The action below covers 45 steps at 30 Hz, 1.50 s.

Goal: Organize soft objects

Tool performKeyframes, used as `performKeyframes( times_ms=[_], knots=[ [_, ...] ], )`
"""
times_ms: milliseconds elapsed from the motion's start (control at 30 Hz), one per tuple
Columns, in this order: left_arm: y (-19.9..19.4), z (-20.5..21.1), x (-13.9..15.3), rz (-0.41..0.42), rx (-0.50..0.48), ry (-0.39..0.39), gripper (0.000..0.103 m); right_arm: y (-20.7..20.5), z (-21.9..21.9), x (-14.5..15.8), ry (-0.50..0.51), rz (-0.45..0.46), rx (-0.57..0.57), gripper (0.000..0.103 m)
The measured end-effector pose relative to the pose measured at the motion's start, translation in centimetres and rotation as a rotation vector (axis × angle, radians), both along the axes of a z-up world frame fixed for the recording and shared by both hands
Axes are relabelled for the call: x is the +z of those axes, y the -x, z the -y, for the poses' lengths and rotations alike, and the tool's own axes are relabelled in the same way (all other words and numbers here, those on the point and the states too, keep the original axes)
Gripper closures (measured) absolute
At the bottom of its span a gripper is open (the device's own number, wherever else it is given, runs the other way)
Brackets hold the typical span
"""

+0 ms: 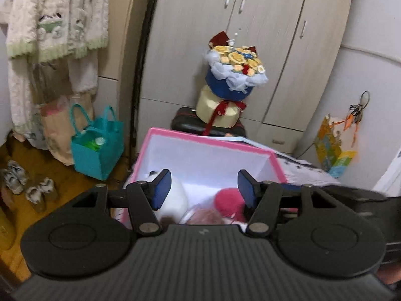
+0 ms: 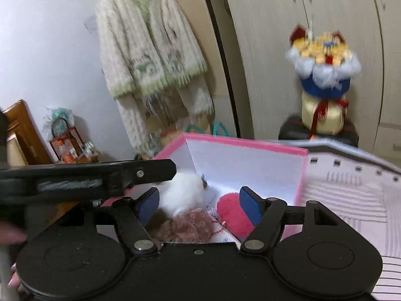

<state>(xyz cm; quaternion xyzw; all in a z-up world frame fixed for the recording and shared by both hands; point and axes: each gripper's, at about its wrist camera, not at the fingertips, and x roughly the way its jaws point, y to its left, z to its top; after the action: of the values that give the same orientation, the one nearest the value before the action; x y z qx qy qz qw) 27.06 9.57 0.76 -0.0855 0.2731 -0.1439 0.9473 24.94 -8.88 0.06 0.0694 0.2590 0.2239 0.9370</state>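
Observation:
A pink box [image 1: 208,141] with a white inside stands open in front of both grippers. In it lie a white plush toy [image 1: 175,198], a fluffy pink soft thing [image 1: 229,200] and a brown flowered fabric piece [image 1: 205,217]. My left gripper [image 1: 204,188] hovers over the box's near side, open, blue pads apart with nothing pressed between them. In the right wrist view the same box [image 2: 240,145] holds the white plush [image 2: 183,190], the pink thing [image 2: 233,213] and the brown fabric [image 2: 190,225]. My right gripper [image 2: 199,205] is open above them, holding nothing. The left gripper's black frame [image 2: 100,175] crosses that view's left side.
A flower bouquet [image 1: 233,75] stands on a dark stool [image 1: 190,123] before a grey wardrobe [image 1: 275,37]. A teal bag [image 1: 97,150] and shoes [image 1: 15,178] sit on the wooden floor at left. A cream cardigan [image 2: 150,45] hangs on the wall. Striped bedding [image 2: 351,200] lies right of the box.

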Motion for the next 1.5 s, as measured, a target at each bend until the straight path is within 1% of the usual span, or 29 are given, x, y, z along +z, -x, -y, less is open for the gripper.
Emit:
performKeyframes(
  times_ms=[67, 167, 367, 533, 600, 667, 733, 767, 833, 867, 900, 933, 1000, 1067, 1100, 1133, 1200, 1233, 1300, 1333, 1400, 1500],
  knots=[
    [0.8, -0.3, -0.1, -0.013, -0.009, 0.016, 0.046, 1.6, 0.7, 0.4, 0.007, 0.031, -0.010, 0.026],
    [2.9, -0.5, 0.3, 0.006, -0.033, 0.030, 0.045, 3.5, 1.6, 0.8, 0.028, 0.066, -0.067, 0.026],
    [6.4, 0.5, 0.7, 0.016, -0.065, -0.002, 0.044, 7.3, 2.4, 0.2, 0.035, 0.063, -0.144, 0.026],
    [8.9, 0.7, 1.1, 0.010, -0.085, -0.013, 0.041, 9.8, 2.5, 1.0, 0.117, 0.093, -0.203, 0.026],
    [10.0, 0.8, 1.6, 0.022, -0.091, -0.021, 0.037, 10.9, 2.8, 1.5, 0.122, 0.104, -0.225, 0.025],
    [11.1, 1.0, 1.9, 0.044, -0.093, -0.041, 0.033, 12.2, 3.0, 2.0, 0.116, 0.120, -0.236, 0.022],
    [12.5, 1.5, 2.3, 0.081, -0.088, -0.088, 0.025, 14.0, 3.4, 2.3, 0.110, 0.160, -0.247, 0.012],
    [13.0, 1.9, 2.5, 0.090, -0.083, -0.101, 0.021, 14.6, 3.5, 2.5, 0.108, 0.175, -0.255, 0.011],
    [14.2, 2.2, 2.7, 0.105, -0.075, -0.124, 0.016, 15.8, 3.9, 2.9, 0.113, 0.186, -0.276, 0.009],
    [14.8, 2.3, 2.8, 0.108, -0.074, -0.130, 0.008, 16.4, 4.1, 3.1, 0.116, 0.184, -0.293, 0.008],
    [15.3, 2.3, 2.9, 0.109, -0.069, -0.136, 0.003, 17.0, 4.4, 3.4, 0.118, 0.181, -0.313, 0.005],
    [15.8, 2.5, 3.1, 0.113, -0.062, -0.140, 0.003, 17.5, 4.7, 3.5, 0.117, 0.176, -0.332, 0.002],
    [16.8, 2.8, 3.3, 0.118, -0.049, -0.162, 0.002, 18.1, 5.1, 3.7, 0.120, 0.144, -0.361, 0.000],
    [17.4, 3.1, 3.5, 0.104, -0.025, -0.179, 0.001, 18.4, 5.3, 3.8, 0.155, 0.062, -0.414, 0.000],
    [17.7, 3.3, 3.6, 0.091, -0.012, -0.185, 0.000, 18.5, 5.3, 3.8, 0.187, 0.014, -0.459, 0.000],
    [18.0, 3.4, 3.7, 0.076, 0.000, -0.186, 0.000, 18.6, 5.2, 3.9, 0.215, -0.011, -0.493, 0.000],
    [18.6, 3.5, 4.0, 0.064, 0.010, -0.184, 0.000, 19.0, 5.2, 4.1, 0.272, -0.024, -0.530, 0.000],
    [18.9, 3.4, 4.2, 0.065, 0.009, -0.177, 0.000, 19.4, 5.3, 4.3, 0.275, -0.031, -0.531, 0.000],
    [19.4, 3.4, 4.5, 0.058, 0.003, -0.163, 0.000, 19.9, 5.9, 4.7, 0.250, -0.063, -0.518, 0.000],
    [19.6, 3.6, 4.7, 0.054, 0.000, -0.167, 0.000, 20.4, 6.2, 4.9, 0.226, -0.064, -0.516, 0.000],
    [20.3, 4.0, 5.0, 0.065, -0.010, -0.196, 0.000, 21.5, 6.7, 5.6, 0.180, -0.055, -0.522, 0.000],
    [21.5, 4.6, 5.3, 0.102, -0.024, -0.232, 0.000, 23.0, 6.7, 6.0, 0.150, -0.047, -0.523, 0.000]
  ],
)
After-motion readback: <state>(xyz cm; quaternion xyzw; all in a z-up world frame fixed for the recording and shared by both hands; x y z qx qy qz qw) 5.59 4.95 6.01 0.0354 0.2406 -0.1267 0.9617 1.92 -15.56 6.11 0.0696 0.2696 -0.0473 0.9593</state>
